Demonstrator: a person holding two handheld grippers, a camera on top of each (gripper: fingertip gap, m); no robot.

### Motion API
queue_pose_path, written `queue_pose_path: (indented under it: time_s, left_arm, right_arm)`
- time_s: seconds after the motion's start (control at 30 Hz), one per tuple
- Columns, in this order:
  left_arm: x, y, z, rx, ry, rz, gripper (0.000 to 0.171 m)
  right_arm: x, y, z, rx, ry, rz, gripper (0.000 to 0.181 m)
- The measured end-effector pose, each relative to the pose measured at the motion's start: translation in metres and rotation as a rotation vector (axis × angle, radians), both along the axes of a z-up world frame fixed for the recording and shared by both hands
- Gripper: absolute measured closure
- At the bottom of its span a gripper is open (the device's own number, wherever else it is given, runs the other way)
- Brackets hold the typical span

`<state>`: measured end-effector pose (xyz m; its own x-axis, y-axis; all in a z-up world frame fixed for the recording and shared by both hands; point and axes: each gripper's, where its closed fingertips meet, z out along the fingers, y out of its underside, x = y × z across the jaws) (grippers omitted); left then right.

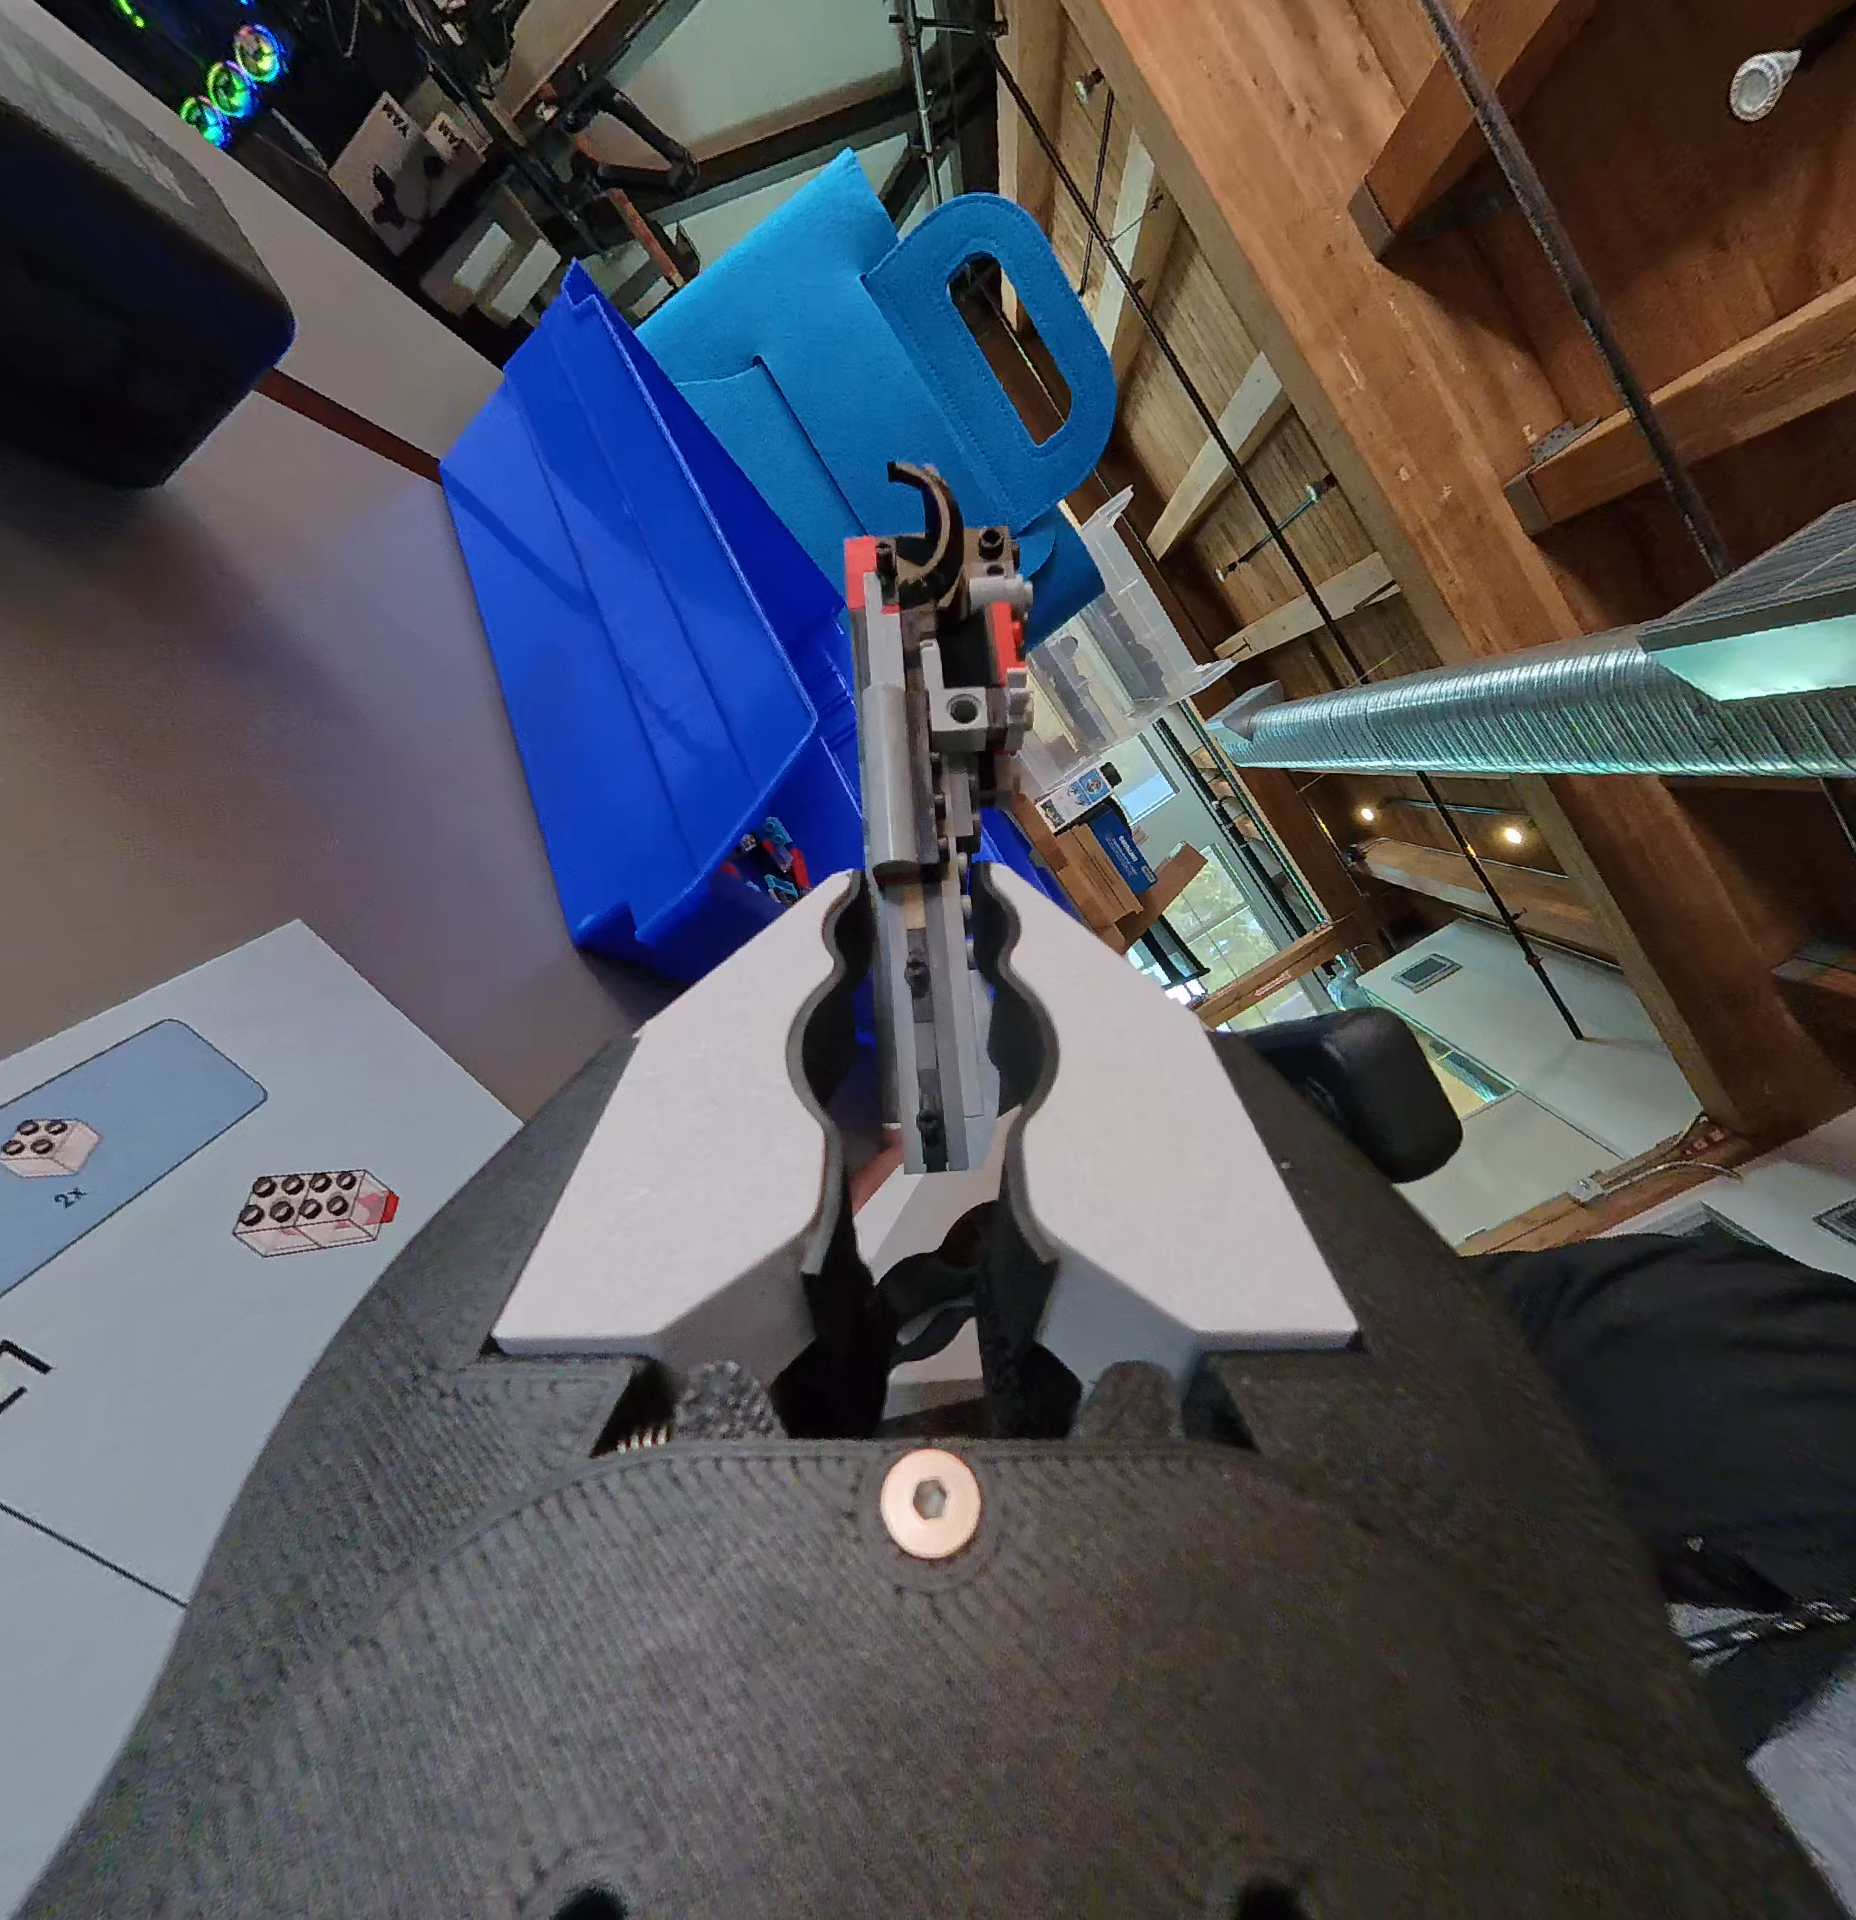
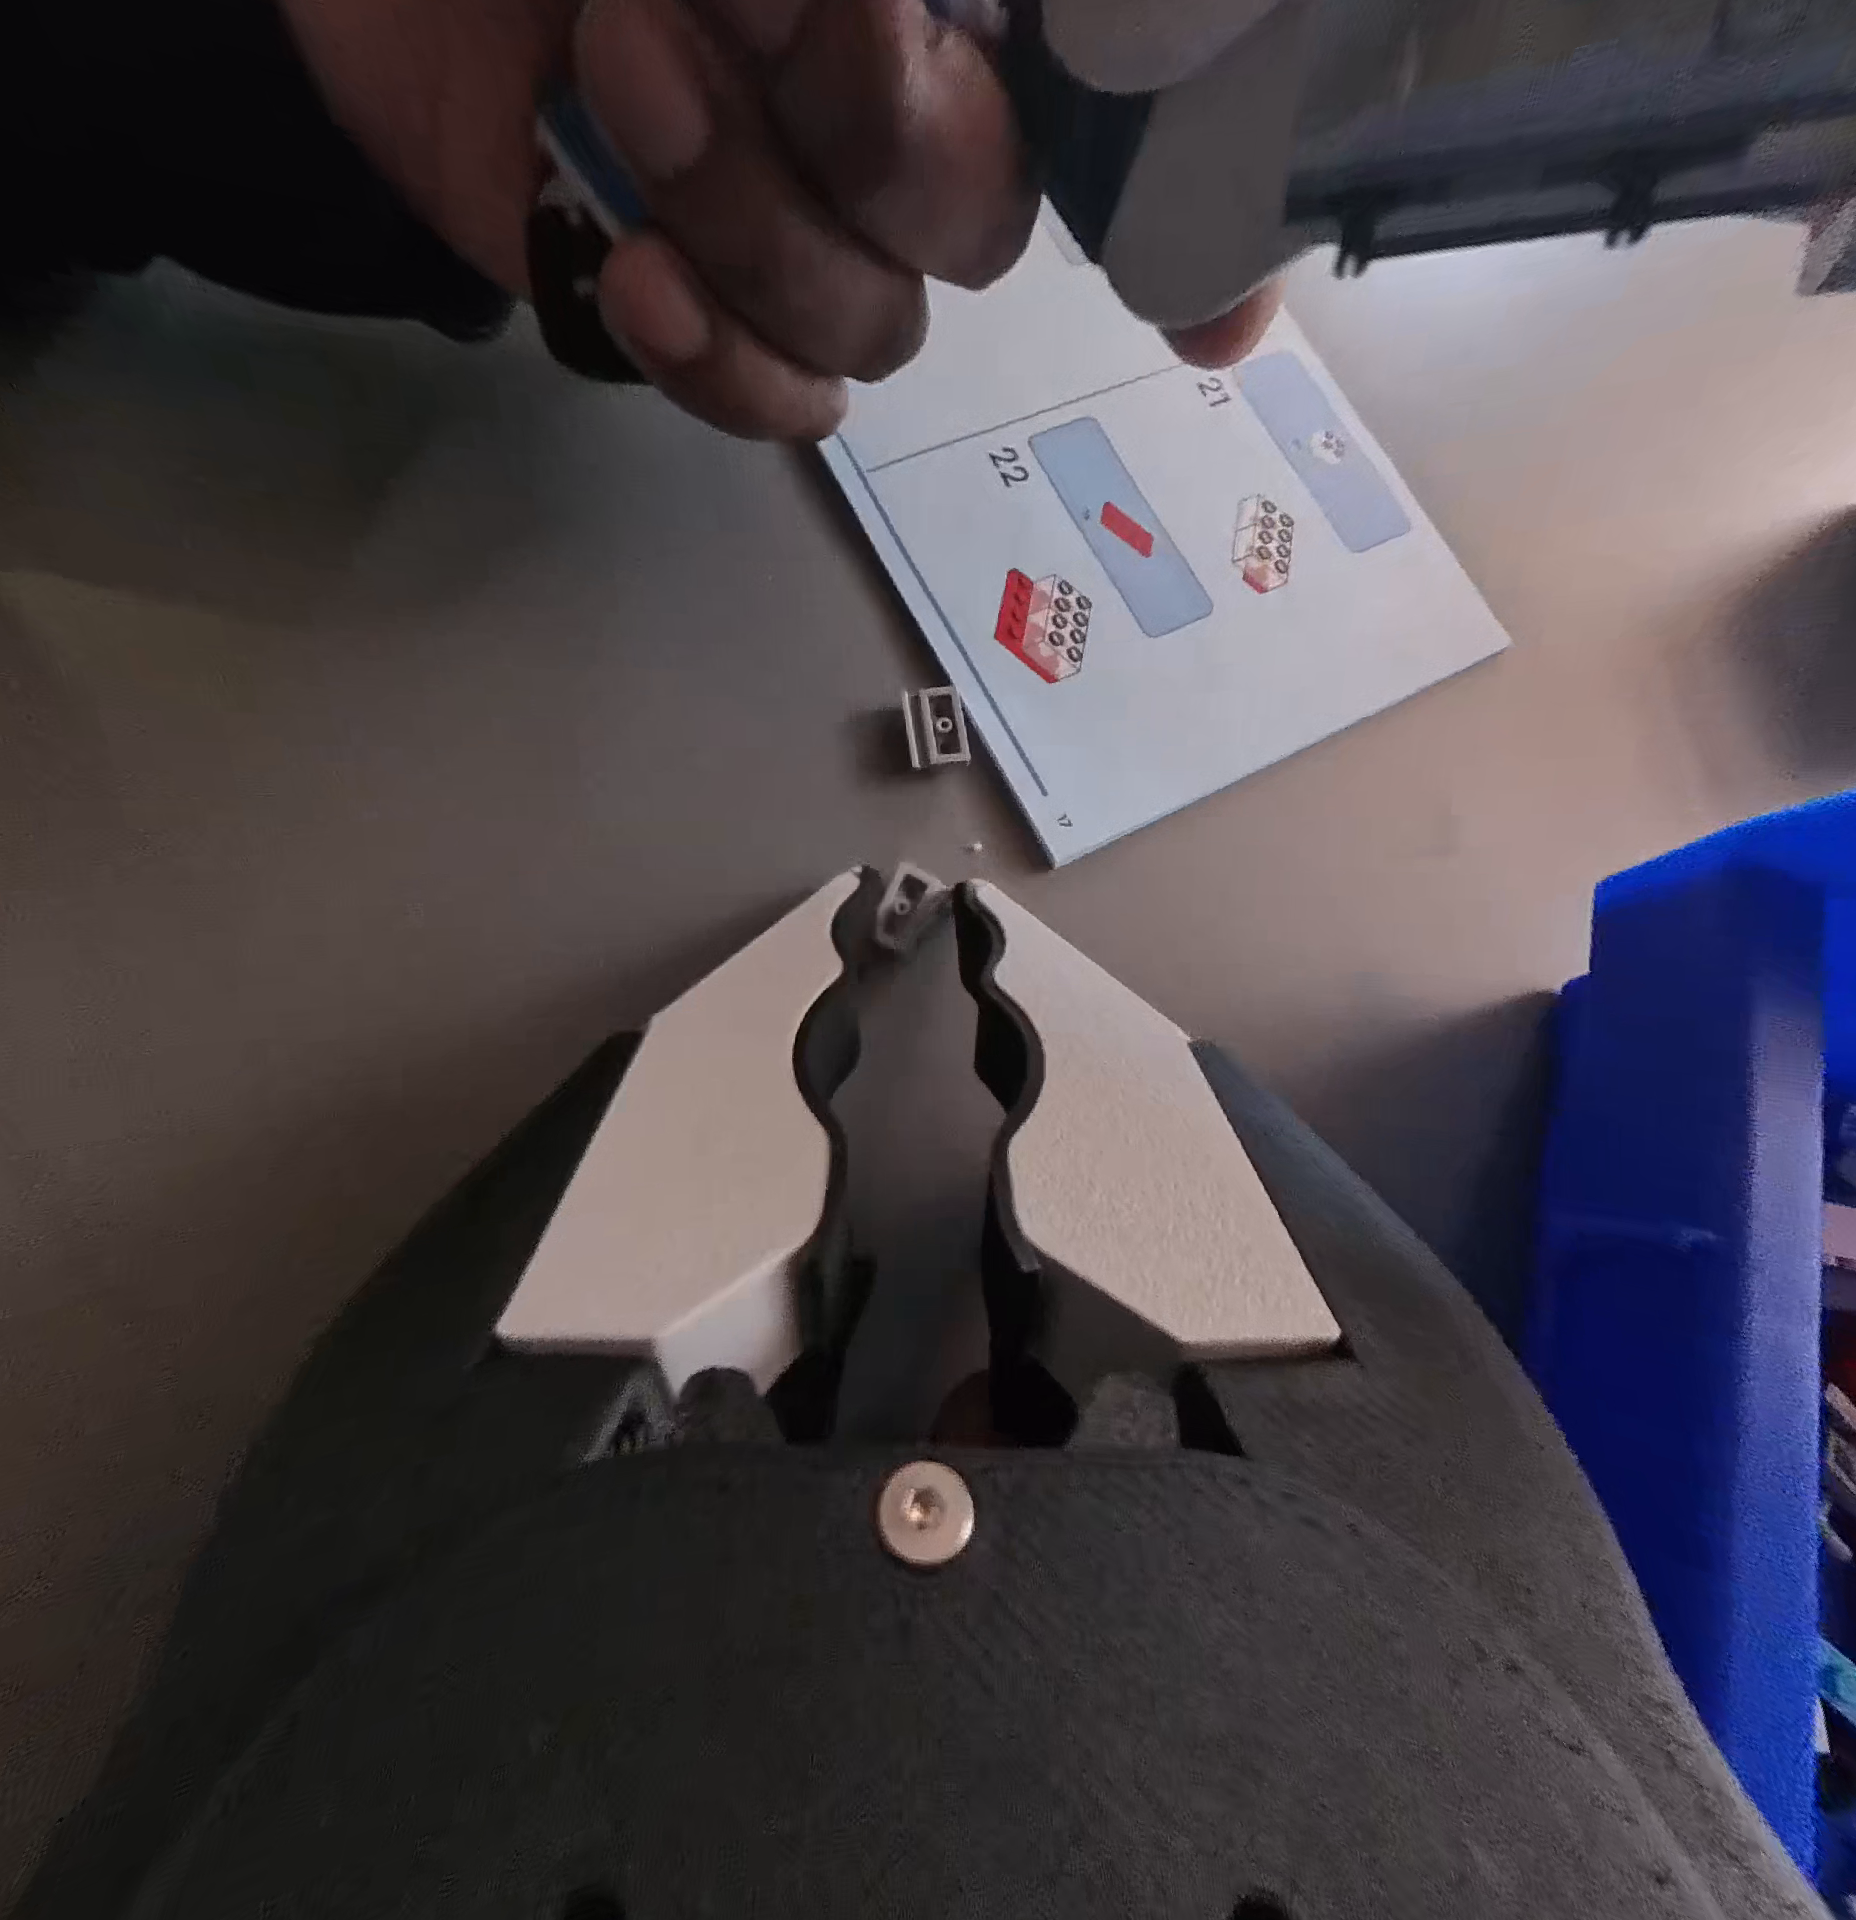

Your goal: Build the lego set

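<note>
In the left wrist view our left tongs (image 1: 919, 1023) are clamped on a long grey, red and black lego assembly (image 1: 929, 810), held up in front of the blue bin (image 1: 633, 665). In the right wrist view our right tongs (image 2: 906, 902) pinch a small grey brick (image 2: 906, 902) at their tips just above the desk (image 2: 384, 779), near the instruction booklet (image 2: 1163, 623), with another small grey piece (image 2: 934, 729) lying beside the booklet's edge.

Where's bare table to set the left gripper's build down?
Right wrist view: open grey table left of the loose grey piece and instruction sheet. Left wrist view: a bare strip between the sheet and blue bin. Crowded: around the sheet's corner, where the right gripper pinches a small grey piece, and the bin side.
</note>
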<state>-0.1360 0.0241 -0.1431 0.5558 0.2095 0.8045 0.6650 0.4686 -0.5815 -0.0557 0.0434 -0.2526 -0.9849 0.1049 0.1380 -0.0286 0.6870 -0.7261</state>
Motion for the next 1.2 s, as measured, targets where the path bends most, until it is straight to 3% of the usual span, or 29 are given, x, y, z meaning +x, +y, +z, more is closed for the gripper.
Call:
queue_pose_path:
  time_s: [0.13,0.3,0.4,0.63,0.93,1.1,1.2]
  left_arm:
    - [0.0,0.0,-0.001,-0.007,0.0,0.002,0.154]
    - [0.0,0.0,-0.001,-0.003,-0.001,0.0,0.153]
    - [0.0,0.001,-0.002,-0.005,-0.001,-0.004,0.153]
    - [0.0,0.002,-0.003,-0.004,-0.005,-0.005,0.154]
    - [0.0,0.0,-0.002,0.002,-0.004,-0.002,0.153]
    - [-0.001,-0.001,-0.001,0.002,-0.002,0.002,0.153]
    - [-0.001,-0.001,-0.001,0.002,-0.002,0.001,0.153]
  right_arm:
    - [0.001,0.0,0.022,-0.157,-0.075,0.006,0.166]
    - [-0.004,0.007,0.046,-0.361,-0.38,-0.071,0.166]
    - [-0.005,0.009,0.05,-0.43,-0.585,-0.118,0.166]
    - [-0.01,0.011,0.056,-0.521,-0.769,-0.18,0.166]
    - [-0.02,0.016,0.068,-0.596,-0.764,-0.212,0.163]
    - [-0.017,0.019,0.067,-0.545,-0.7,-0.194,0.16]
    - [-0.004,0.023,0.063,-0.462,-0.657,-0.108,0.158]
